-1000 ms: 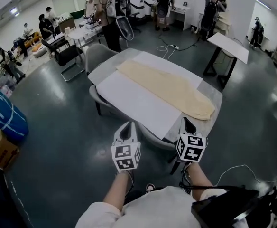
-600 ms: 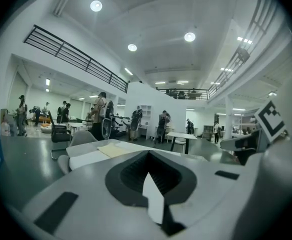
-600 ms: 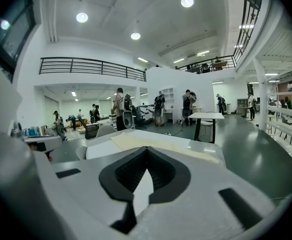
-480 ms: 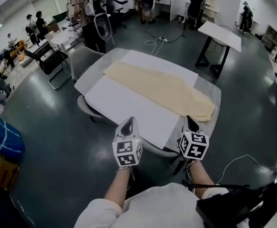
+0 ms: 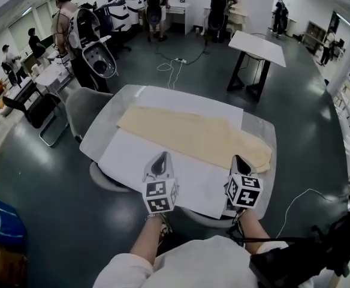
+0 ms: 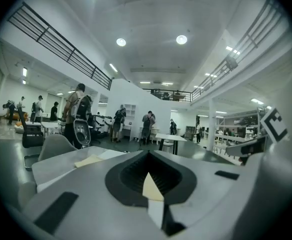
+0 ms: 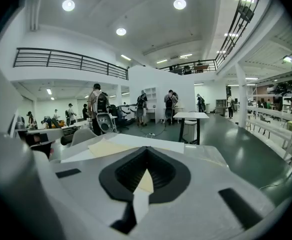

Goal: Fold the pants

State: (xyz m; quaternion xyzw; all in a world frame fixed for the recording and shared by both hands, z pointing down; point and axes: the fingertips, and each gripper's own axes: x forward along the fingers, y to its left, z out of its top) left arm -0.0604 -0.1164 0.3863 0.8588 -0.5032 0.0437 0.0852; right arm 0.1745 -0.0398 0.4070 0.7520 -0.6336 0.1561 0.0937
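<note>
Across a grey table, a white sheet. Flat on that sheet, beige pants, stretched diagonally from far left to near right. By the near edge, left gripper and right gripper, side by side, both clenched tight on nothing, apart from the pants.

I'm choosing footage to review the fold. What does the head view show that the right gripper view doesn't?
Head view only: the pants at full length, and the person's forearms. Right gripper view only: ceiling lights and a balcony railing. Both: the pants, the white sheet and the table.
</note>
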